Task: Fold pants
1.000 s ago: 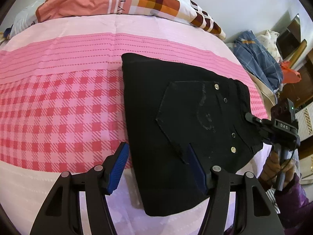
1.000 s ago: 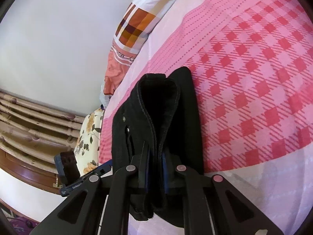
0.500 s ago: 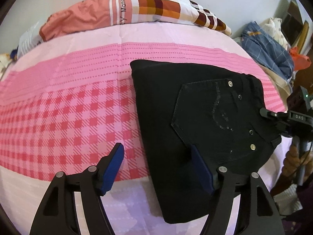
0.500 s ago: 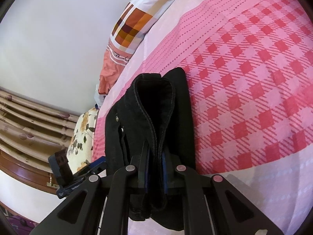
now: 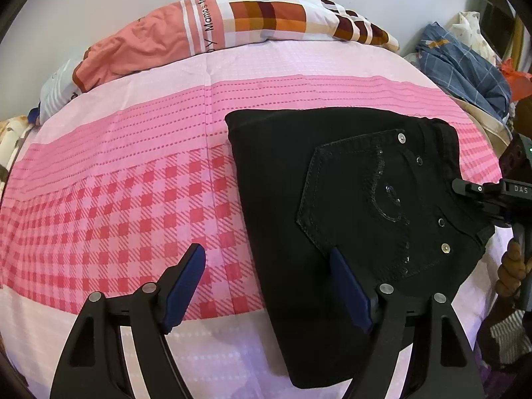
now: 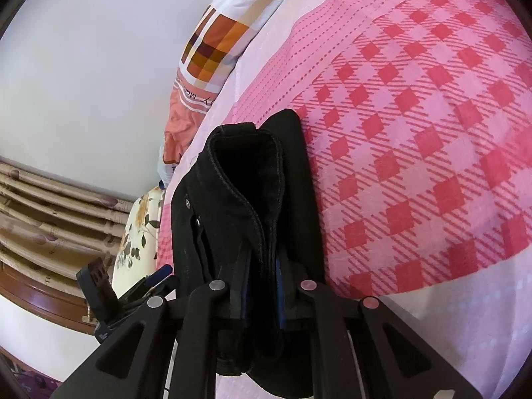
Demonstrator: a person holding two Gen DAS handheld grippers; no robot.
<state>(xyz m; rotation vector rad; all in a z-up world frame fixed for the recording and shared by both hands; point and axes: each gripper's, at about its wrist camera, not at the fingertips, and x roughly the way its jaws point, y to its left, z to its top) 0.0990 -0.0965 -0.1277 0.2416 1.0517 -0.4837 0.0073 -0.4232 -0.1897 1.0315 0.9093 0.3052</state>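
Pink checked bedsheet (image 5: 116,199) lies bare left of the folded black denim pants (image 5: 332,183). Patchwork pillow (image 5: 232,23) reads "Mama's". Right gripper (image 6: 262,286), marked "DAS", clamps the waistband; left gripper (image 5: 266,286) spreads wide over the pants' edge.

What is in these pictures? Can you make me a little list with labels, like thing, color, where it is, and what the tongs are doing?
thing: folded pants
color: black, back pocket facing up
where: lying on the pink checked bedsheet
left tongs: open, holding nothing, one finger over the pants' near edge
right tongs: shut on the pants' waistband edge
behind: patchwork pillow by the wall
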